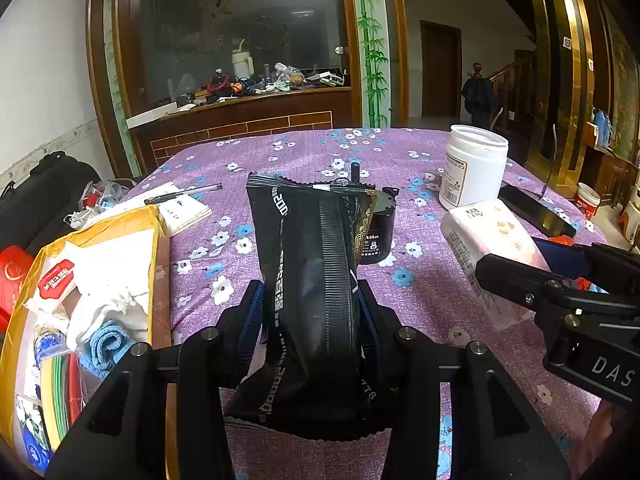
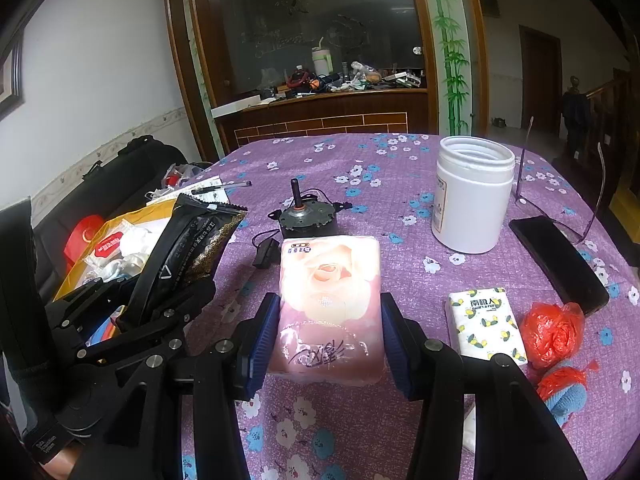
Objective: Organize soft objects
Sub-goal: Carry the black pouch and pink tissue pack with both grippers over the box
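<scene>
My left gripper (image 1: 310,312) is shut on a black foil pouch (image 1: 312,280) and holds it upright above the purple tablecloth; the pouch also shows in the right wrist view (image 2: 188,252). My right gripper (image 2: 328,332) has its blue pads on both sides of a pink tissue pack (image 2: 330,304) that lies on the cloth; the pack also shows in the left wrist view (image 1: 492,248). A yellow box (image 1: 120,224) with cloths and packets stands at the left table edge.
A white jar (image 2: 472,196), a small motor (image 2: 306,214), a black phone (image 2: 560,264), glasses, a small tissue packet (image 2: 486,324), red plastic bags (image 2: 552,332) and a blue cloth toy (image 2: 568,396) lie on the table (image 2: 360,168). A notepad with pen (image 1: 180,200) lies far left.
</scene>
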The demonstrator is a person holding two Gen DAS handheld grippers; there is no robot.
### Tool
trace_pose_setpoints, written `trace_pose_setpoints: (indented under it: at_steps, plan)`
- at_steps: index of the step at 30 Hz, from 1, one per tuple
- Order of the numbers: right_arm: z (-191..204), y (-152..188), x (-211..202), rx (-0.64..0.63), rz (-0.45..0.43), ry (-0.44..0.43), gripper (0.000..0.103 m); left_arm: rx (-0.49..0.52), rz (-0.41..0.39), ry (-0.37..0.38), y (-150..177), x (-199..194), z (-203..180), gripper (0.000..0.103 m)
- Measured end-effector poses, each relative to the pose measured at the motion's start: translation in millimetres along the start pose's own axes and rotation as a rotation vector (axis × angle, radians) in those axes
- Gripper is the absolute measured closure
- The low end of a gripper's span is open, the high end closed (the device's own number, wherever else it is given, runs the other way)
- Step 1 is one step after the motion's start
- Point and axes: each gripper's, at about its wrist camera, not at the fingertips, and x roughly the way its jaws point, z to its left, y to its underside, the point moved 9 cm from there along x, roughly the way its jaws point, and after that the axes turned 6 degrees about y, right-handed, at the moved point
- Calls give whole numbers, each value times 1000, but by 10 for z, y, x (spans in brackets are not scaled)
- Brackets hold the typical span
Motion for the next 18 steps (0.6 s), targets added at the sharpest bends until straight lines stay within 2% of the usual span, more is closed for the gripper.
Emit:
trace_pose_setpoints:
  at_steps: [18]
  plan:
    - [-14, -4, -13, 5, -5, 5, 52, -5, 9, -12, 4, 9, 16, 60]
